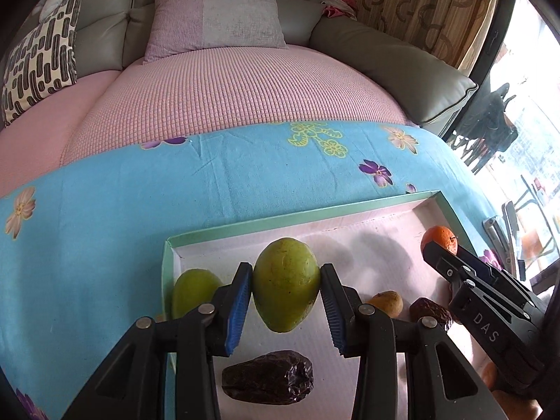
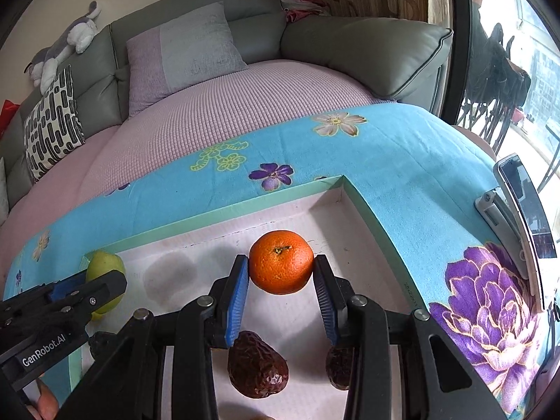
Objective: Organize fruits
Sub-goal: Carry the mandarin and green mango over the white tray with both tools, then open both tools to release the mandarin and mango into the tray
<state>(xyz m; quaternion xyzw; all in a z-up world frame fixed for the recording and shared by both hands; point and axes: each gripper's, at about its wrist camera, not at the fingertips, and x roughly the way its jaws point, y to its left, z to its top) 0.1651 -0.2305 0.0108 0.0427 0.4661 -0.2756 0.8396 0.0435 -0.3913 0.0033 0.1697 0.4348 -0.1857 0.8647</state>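
Both claws are clamped on fruit: left claw (image 1: 286,288) grips a green mango (image 1: 285,283), right claw (image 2: 281,278) an orange (image 2: 281,266).

A grey leather sofa (image 2: 367,49) fills the far side of the room, its seat under a pink waffle-textured cover (image 1: 224,94). A lilac-and-grey cushion (image 1: 217,14) leans against the backrest, a black-and-white patterned cushion (image 2: 52,126) sits at far left, and a plush toy (image 2: 66,42) lies along the top. A patterned brown curtain (image 1: 420,3) hangs at far right beside a window (image 2: 535,70) letting in bright daylight. A blue floral cloth (image 1: 122,203) covers the near surface.
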